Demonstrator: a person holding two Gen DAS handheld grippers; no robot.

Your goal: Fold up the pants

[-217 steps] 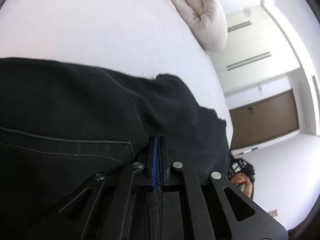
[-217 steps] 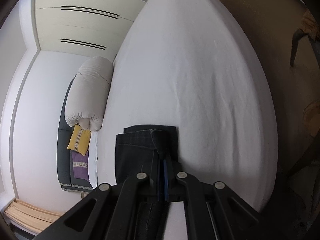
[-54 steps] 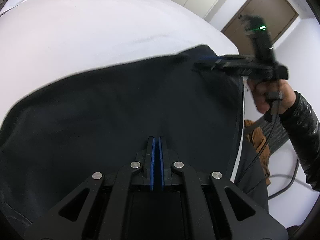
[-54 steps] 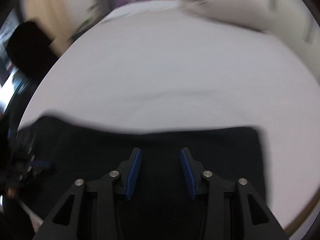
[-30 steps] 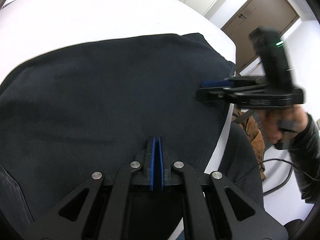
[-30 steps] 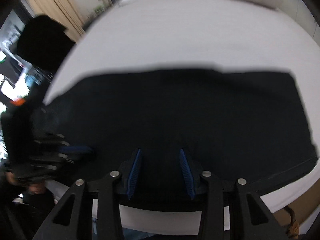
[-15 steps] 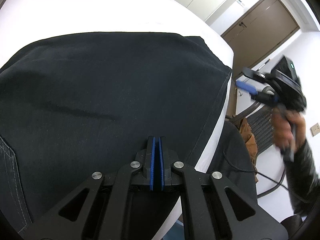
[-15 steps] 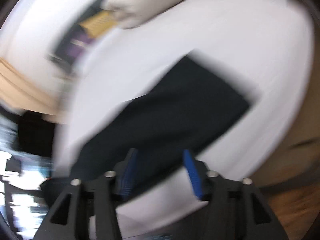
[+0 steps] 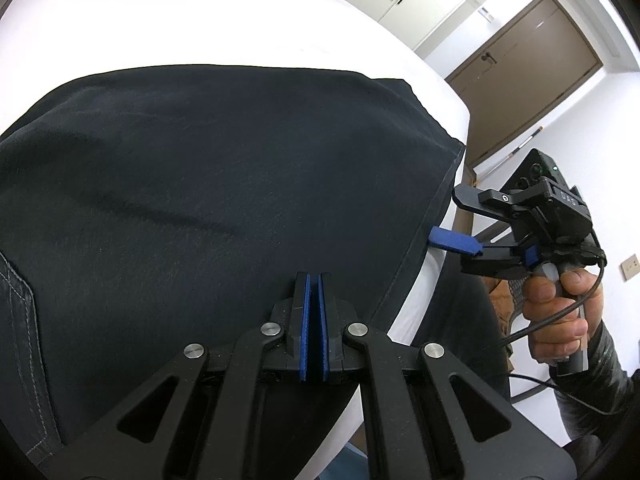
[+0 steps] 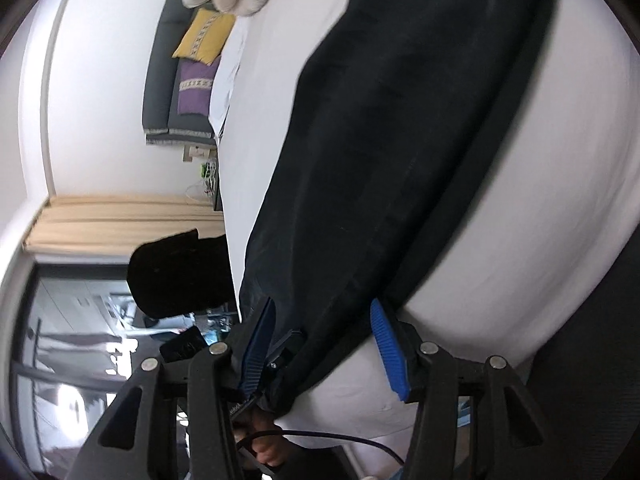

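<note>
Pants (image 9: 224, 184) lie dark, flat and folded on white bed (image 9: 200, 28).

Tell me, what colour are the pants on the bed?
The pants are very dark, nearly black, with pale stitching. The left wrist view shows them best.

Left gripper (image 9: 311, 320) shut over black pants (image 9: 224, 184); right gripper (image 9: 444, 218) gapes at the hem.

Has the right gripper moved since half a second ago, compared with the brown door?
Yes. In the left wrist view, the right gripper has come down from beside the brown door to the pants hem at the bed edge.
</note>
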